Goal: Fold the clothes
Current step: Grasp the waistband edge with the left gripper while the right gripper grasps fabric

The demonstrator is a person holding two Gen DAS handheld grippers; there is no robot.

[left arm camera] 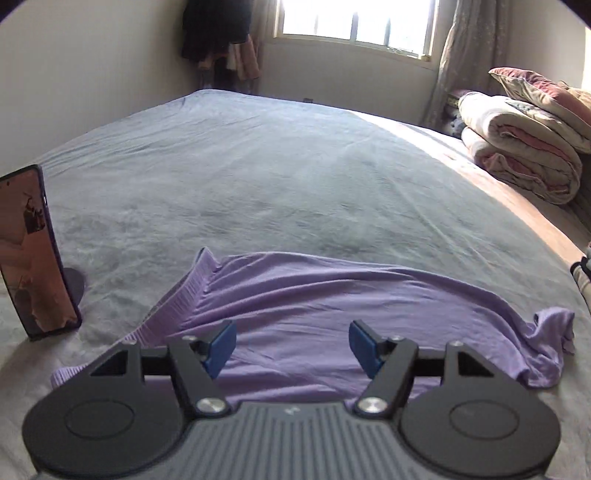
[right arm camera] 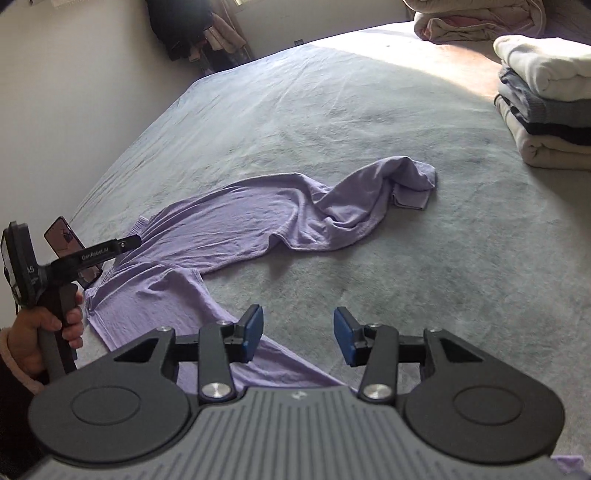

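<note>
A lilac garment lies crumpled and stretched out on the grey bed sheet. In the right wrist view the garment runs from the near left to a bunched end at the middle right. My left gripper hovers over its near edge, open, with nothing between its blue pads. My right gripper is open above the garment's near corner and bare sheet, with nothing between its pads. A hand holds the left gripper at the far left of that view.
A phone on a round stand stands on the bed at the left. Folded clothes are stacked at the right. Rolled bedding and a pillow lie at the far right by the window. Dark clothes hang in the corner.
</note>
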